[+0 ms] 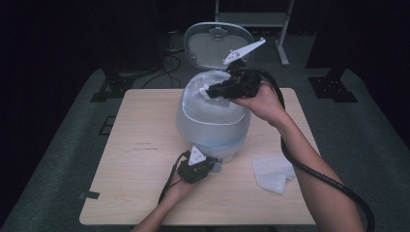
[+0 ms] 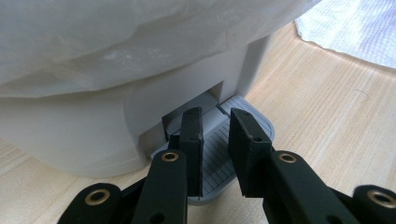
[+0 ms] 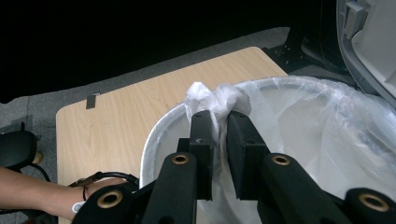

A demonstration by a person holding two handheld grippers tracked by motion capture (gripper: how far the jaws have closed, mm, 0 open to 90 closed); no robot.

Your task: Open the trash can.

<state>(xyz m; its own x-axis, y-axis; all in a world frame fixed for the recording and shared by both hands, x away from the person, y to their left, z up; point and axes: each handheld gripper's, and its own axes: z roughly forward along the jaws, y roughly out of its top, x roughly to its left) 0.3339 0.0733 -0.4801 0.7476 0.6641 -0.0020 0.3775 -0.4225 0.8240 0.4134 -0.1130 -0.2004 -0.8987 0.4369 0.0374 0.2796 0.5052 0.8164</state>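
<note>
High view: crumpled tissue (image 1: 273, 173) lies lower right on tabletop (image 1: 145, 145); right claw (image 1: 211, 90) is clamped on bin liner (image 1: 212, 113); left claw (image 2: 215, 140), slightly parted, empty, is set on pedal (image 2: 219, 154), partly hidden.

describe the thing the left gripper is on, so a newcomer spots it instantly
Start at the round white pedal bin with a clear plastic liner, mid-table. At its base, on the person's side, a small ribbed grey foot pedal sticks out under the left gripper. Nothing else there is ribbed.

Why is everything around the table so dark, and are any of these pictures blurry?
High view: light falls on the table and bin alone, so the room behind goes black and the picture looks soft. Left gripper view: bright and sharp on the pedal; the liner above is nearly washed out. Right gripper view: the liner's bunched edge is crisp, the background black.
</note>
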